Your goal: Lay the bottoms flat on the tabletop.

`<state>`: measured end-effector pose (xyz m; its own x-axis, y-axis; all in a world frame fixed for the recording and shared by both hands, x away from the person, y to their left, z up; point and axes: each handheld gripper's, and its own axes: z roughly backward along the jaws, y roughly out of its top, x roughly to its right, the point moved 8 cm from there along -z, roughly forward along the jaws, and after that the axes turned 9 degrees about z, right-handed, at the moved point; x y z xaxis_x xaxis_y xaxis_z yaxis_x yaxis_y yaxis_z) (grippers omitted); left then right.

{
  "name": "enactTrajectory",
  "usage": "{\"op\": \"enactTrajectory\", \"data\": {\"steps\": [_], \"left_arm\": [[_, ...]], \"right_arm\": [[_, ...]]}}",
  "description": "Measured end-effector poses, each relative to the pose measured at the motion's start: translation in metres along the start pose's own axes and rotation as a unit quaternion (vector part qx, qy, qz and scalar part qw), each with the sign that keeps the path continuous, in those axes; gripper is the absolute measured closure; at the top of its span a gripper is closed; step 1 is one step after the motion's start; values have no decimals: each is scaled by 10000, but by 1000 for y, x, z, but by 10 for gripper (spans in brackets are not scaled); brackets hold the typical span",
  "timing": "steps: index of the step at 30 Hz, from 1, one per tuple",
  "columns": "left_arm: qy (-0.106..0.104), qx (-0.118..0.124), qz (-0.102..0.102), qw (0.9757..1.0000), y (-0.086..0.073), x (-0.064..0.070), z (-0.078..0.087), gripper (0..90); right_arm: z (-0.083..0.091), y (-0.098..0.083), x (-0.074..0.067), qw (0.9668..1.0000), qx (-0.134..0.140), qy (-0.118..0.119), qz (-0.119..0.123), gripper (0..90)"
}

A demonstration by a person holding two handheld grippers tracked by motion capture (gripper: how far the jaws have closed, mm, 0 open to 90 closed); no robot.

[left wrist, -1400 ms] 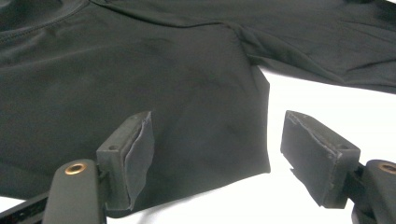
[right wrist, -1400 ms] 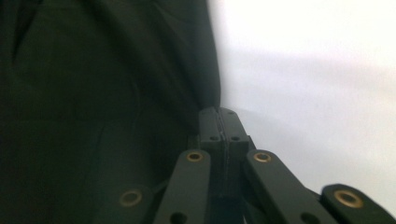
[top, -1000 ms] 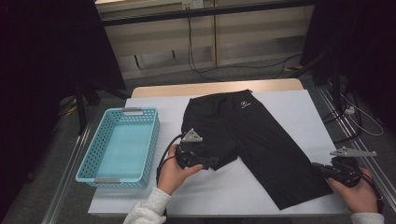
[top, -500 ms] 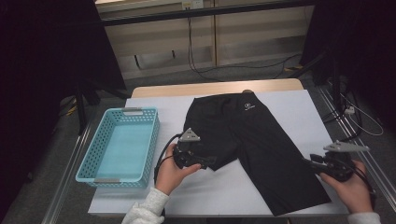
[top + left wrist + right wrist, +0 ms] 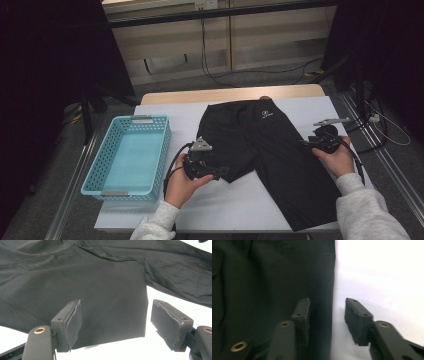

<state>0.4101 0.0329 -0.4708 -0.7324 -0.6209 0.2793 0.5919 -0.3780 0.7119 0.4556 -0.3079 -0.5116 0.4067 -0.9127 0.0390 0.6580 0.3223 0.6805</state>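
Two grippers are working on one pair of black shorts [image 5: 265, 150], which lies spread flat on the white table [image 5: 235, 210], waistband at the far side, legs toward the near edge. Nearest in, the left gripper [image 5: 216, 172] sits at the hem of the left leg, jaws spread apart with the hem corner between them but nothing pinched. A bit farther out on the right, the right gripper [image 5: 306, 143] has just been opening; its jaws straddle the outer edge of the right leg, not clamping it. A light blue plastic basket [image 5: 100, 175] stands at left.
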Motion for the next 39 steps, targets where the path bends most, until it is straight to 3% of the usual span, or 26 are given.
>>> {"op": "enactTrajectory", "data": {"steps": [2,4,6,12,21,23,25,27,30,37,39], "left_arm": [[13,23,2,10000,1,-1,0,253],[19,22,19,10000,1,-1,0,253],[23,10,9,10000,1,-1,0,253],[-3,0,-8,10000,3,1,-3,253],[-11,-22,-48,10000,1,3,-3,254],[-29,-12,-73,10000,2,3,-2,254],[-15,-21,-56,10000,1,3,-1,253],[3,-16,-30,10000,1,2,-1,253],[17,35,-24,10000,3,2,-1,254],[25,-27,-15,10000,0,-1,-4,254],[44,-57,-4,10000,-1,-2,-5,254]], "right_arm": [[-5,3,0,10000,47,36,79,685],[-5,4,2,9999,54,110,15,853],[-5,3,4,9994,93,289,-171,900],[3,-7,15,9989,100,263,-375,900],[24,-29,31,9982,157,47,-570,900],[26,-31,29,9982,141,130,-566,874],[23,-27,28,9990,224,46,-396,762],[17,-21,29,9986,288,-72,-445,662],[5,-7,31,9977,476,-77,-483,590],[-29,24,42,9974,326,-255,-594,571],[-35,30,44,9973,287,-279,-617,677]]}}
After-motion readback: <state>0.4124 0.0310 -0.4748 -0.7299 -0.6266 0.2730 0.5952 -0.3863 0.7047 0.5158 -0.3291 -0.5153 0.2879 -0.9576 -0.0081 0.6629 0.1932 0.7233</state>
